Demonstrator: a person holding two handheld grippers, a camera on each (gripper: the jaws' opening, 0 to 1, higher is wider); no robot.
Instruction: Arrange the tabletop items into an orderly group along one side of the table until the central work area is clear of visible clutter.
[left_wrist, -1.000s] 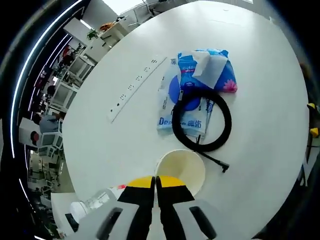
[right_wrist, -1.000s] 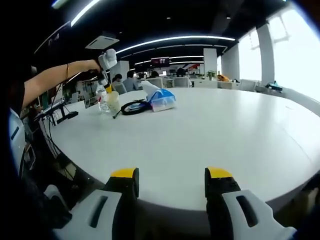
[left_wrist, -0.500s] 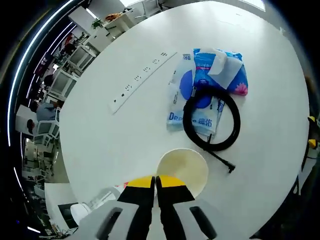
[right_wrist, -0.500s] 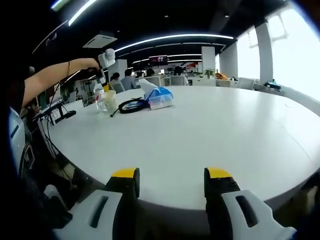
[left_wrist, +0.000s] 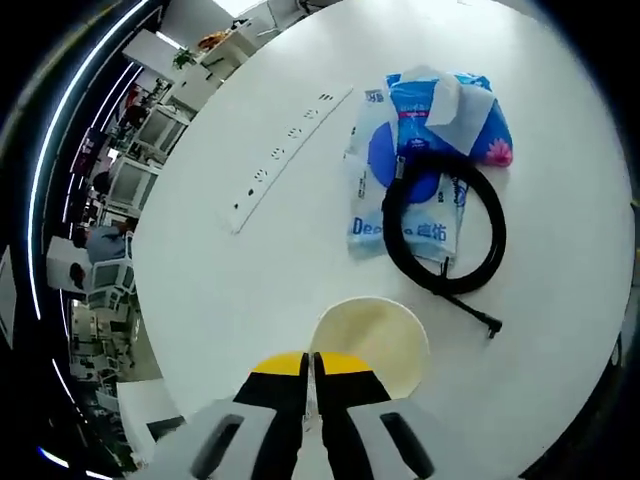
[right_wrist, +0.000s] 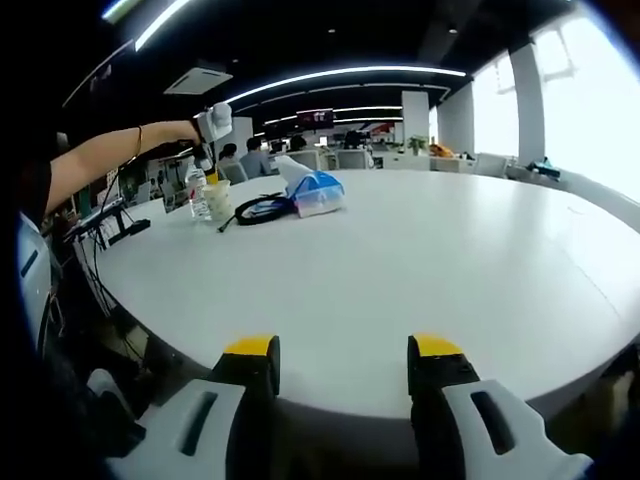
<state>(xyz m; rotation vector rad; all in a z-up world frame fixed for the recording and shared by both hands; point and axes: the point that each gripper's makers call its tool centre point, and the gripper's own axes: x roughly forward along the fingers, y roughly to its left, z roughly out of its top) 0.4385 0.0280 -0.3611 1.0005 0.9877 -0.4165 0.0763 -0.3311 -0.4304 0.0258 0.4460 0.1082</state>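
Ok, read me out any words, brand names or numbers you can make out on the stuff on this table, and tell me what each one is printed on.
"Dee": large white letters on the flat blue-and-white pack, cut off by the black cable coil lying over it.
Further characters after it on the same pack: too blurred to read.
Small print on the blue tissue pack: too small to read.
Paper cup: no print visible.

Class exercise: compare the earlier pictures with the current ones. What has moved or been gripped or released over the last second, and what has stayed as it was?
Little has changed. The left gripper stays shut beside the paper cup; its camera has drifted, and the water bottle has left its view. Nothing was taken or released. The black cable coil still lies on the tissue packs, the power strip beside them. The right gripper stays open at the table edge.
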